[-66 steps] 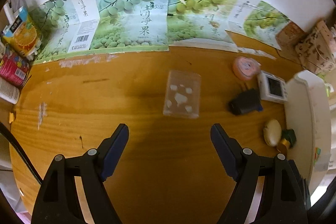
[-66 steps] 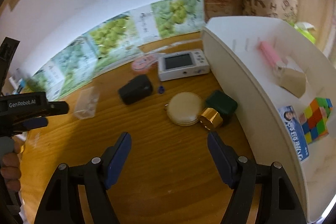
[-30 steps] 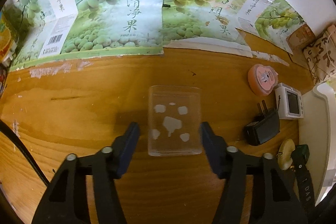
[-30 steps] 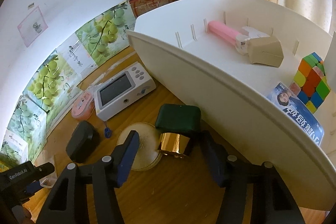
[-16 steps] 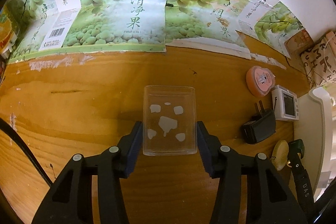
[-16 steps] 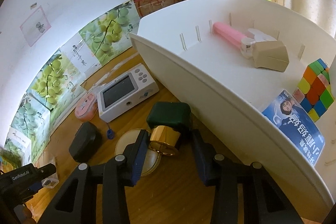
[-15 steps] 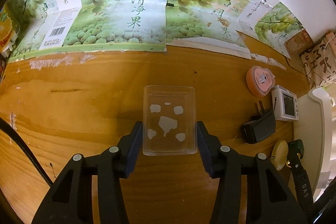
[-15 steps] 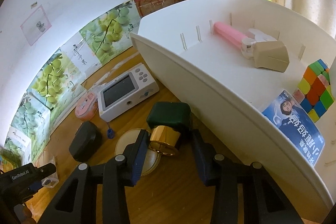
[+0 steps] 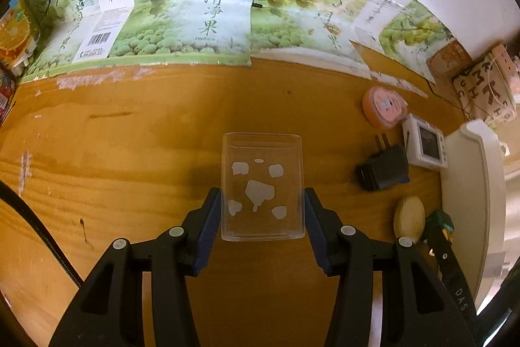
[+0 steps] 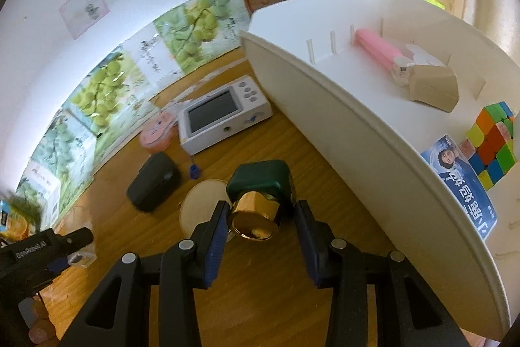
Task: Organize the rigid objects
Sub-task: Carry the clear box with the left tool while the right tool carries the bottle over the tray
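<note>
The left gripper (image 9: 262, 217) is clamped on a clear plastic box (image 9: 262, 187), its blue pads pressed flat against the box's two long sides near the end closest to the camera. The box reaches out ahead of the fingertips over the wooden table (image 9: 130, 152), and white patches show through its clear wall. Ahead of this gripper, fruit-print cartons (image 9: 191, 5) line the wall. To its right lie a pink round case (image 9: 385, 108), a white handheld device (image 9: 425, 145), a black plug adapter (image 9: 383, 171) and a cream disc (image 9: 409, 217), with the white organizer tray (image 9: 468, 184) at the far right.

The right gripper (image 10: 260, 217) stands narrow around a dark green bottle with a gold cap (image 10: 256, 213). The cap sits between the fingers; the left pad touches it, while a gap shows at the right pad, so whether the grip is firm cannot be told. To this gripper's left, the other gripper shows at the frame edge, with part of a hand (image 10: 39, 327) below it. Ahead and left lie the black plug adapter (image 10: 152, 184), the cream disc (image 10: 201, 204), the pink case (image 10: 157, 132) and the white device (image 10: 224, 113). To the right, the tray (image 10: 357, 135) holds a pink tube (image 10: 377, 49), a beige block (image 10: 432, 88), a colour cube (image 10: 494, 142) and a blue printed card (image 10: 464, 184).
</note>
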Demonstrator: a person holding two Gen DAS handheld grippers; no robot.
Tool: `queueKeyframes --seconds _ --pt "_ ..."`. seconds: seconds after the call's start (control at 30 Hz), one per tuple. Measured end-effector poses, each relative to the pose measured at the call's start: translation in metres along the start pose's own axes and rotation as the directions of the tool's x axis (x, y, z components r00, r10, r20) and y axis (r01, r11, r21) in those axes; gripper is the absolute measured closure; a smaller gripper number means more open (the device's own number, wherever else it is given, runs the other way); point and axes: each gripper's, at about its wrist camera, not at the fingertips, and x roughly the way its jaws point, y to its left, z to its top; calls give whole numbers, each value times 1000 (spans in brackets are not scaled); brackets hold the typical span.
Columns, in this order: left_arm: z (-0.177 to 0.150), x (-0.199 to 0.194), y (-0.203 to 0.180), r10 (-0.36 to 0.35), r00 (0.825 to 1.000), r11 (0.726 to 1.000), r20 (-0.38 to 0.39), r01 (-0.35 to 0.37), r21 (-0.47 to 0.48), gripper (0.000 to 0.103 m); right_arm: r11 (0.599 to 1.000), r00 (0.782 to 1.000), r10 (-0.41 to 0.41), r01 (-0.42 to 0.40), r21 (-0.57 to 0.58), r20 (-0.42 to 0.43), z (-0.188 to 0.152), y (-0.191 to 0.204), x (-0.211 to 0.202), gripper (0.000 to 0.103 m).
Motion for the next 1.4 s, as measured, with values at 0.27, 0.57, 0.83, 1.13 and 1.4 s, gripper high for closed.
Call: queueKeyframes --seconds 0.27,0.57,0.83,1.13,1.4 --pt "-28 -15 -7 14 1000 999 -5 -13 37 50 994 996 78 -80 -69 -34 -10 3 -15 72" --pt "-65 -38 -12 4 1000 999 -11 -4 40 50 984 990 106 -117 -138 -90 -18 -1 -30 72" --pt "-92 -55 -31 -7 1000 998 -15 8 65 50 962 982 150 -172 -214 -117 -20 -6 -53 72" --pt "-108 -79 -67 -9 999 994 53 4 110 50 913 968 237 -252 -319 -85 -11 -16 -85 72" --pt "-114 -95 -99 -48 991 991 124 31 132 50 844 947 320 -299 -445 -29 2 -25 -119 72"
